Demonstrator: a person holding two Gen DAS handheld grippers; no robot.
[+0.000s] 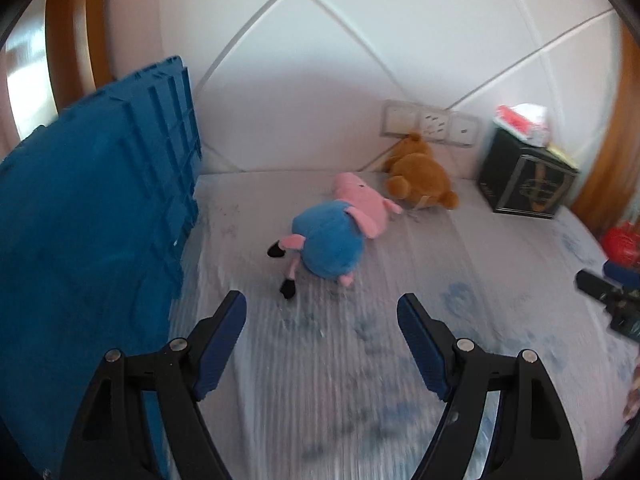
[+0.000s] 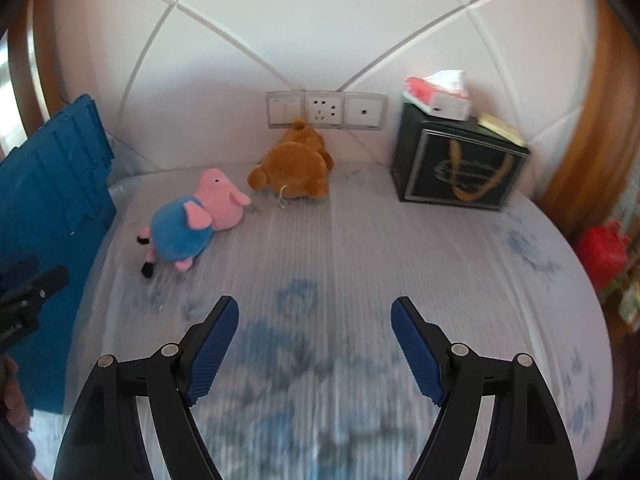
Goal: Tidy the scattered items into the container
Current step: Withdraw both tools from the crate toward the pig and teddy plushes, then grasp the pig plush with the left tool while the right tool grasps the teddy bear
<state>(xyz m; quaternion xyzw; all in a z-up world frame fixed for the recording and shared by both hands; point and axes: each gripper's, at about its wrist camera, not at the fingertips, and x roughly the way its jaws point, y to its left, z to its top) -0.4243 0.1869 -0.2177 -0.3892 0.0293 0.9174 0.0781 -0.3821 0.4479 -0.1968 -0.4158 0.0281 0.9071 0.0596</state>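
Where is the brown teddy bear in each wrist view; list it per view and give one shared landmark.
Left wrist view: brown teddy bear lies right of centre, against the back wall, just beyond the pink and blue pig plush.
Right wrist view: the bear lies near the centre, at the back wall, right of the pig plush.
Shared landmark: the wall sockets directly above the bear.

The white plastic-covered table top (image 2: 360, 240) is bare in the middle, with the big blue plastic crate (image 2: 48, 208) blocking its left edge and the black square box (image 2: 460, 164) its far right corner.
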